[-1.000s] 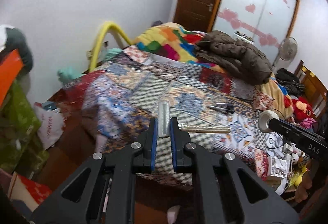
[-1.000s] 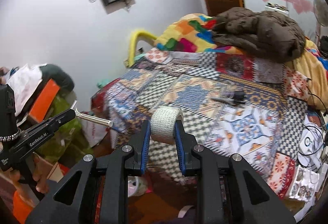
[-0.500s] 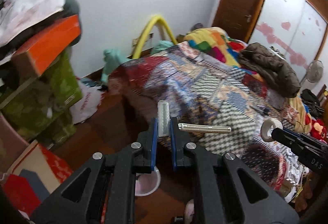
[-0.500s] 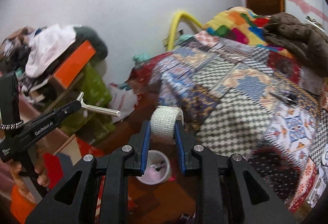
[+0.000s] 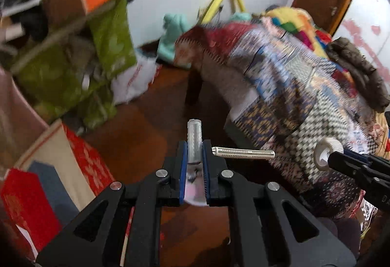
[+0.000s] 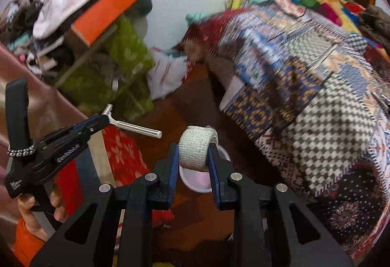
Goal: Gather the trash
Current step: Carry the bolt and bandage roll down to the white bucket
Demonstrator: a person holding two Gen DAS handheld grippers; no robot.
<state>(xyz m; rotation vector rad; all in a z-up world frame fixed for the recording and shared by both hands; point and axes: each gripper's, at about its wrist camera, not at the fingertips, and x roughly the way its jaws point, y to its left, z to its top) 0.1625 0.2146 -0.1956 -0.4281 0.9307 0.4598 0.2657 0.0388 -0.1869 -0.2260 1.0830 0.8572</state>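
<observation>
Cluttered bedroom floor below me: orange box [image 6: 104, 10] and green bags [image 6: 121, 57] stacked in the upper left of the frame, dark wooden floor [image 5: 146, 135] through the middle, patchwork bed [image 6: 316, 86] filling the right. At lower left in the right wrist view my left gripper [image 6: 103, 119] has its fingers narrowed tight on a silver disposable razor [image 6: 132, 126], head pinched, ribbed handle sticking out sideways. At centre, my right gripper [image 6: 193, 157] clamps a white roll of gauze tape [image 6: 195, 149], woven, slightly squashed, standing on edge between the blue pads. Just beneath it on the floor sits a small white bin [image 6: 197, 181], mostly hidden behind the roll. I'd call this the carry-to-bin step. Next I need each load directly over the rim before the fingers part; the razor's long handle could catch the edge.
</observation>
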